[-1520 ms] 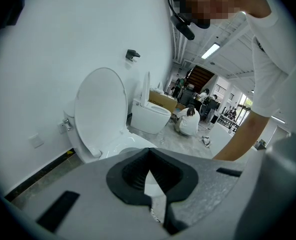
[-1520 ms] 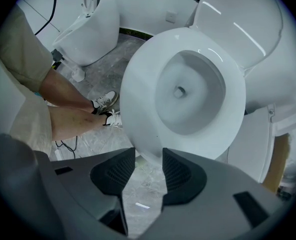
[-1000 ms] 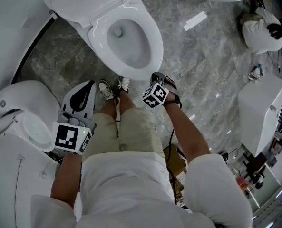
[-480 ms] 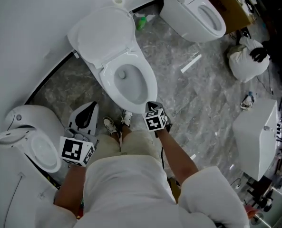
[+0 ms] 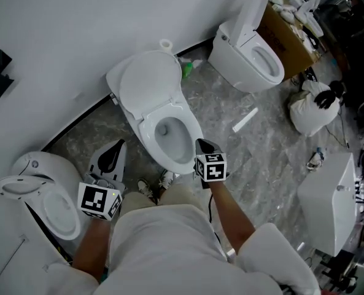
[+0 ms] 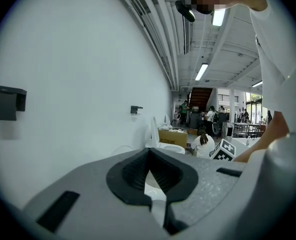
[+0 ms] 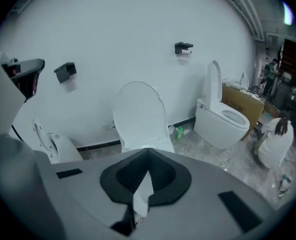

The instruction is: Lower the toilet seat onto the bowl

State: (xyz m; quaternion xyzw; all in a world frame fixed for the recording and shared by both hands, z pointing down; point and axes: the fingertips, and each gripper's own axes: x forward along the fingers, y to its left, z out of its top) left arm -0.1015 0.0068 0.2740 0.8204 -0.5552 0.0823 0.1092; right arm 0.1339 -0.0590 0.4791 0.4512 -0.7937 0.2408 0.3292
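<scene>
The one toilet seat [image 5: 146,82] stands raised against the wall behind its bowl [image 5: 171,137], which belongs to the middle of three toilets. A second toilet [image 5: 253,57] stands to the right and a third [image 5: 46,195] to the left. Two tongs hang near the bowl's front: the left tongs [image 5: 115,147] and the right tongs [image 5: 203,145], both closed and holding nothing.

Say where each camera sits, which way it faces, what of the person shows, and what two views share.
Head view: on the head, facing steeply down at the middle toilet; shows shirt, forearms, shoes, left gripper, right gripper.
Left gripper view: on the left gripper, facing almost level along the white wall; shows its shut jaws and a sleeve.
Right gripper view: on the right gripper, facing forward and down at the middle toilet; shows its shut jaws.
Shared: head and right gripper views both show that toilet, lid raised.
</scene>
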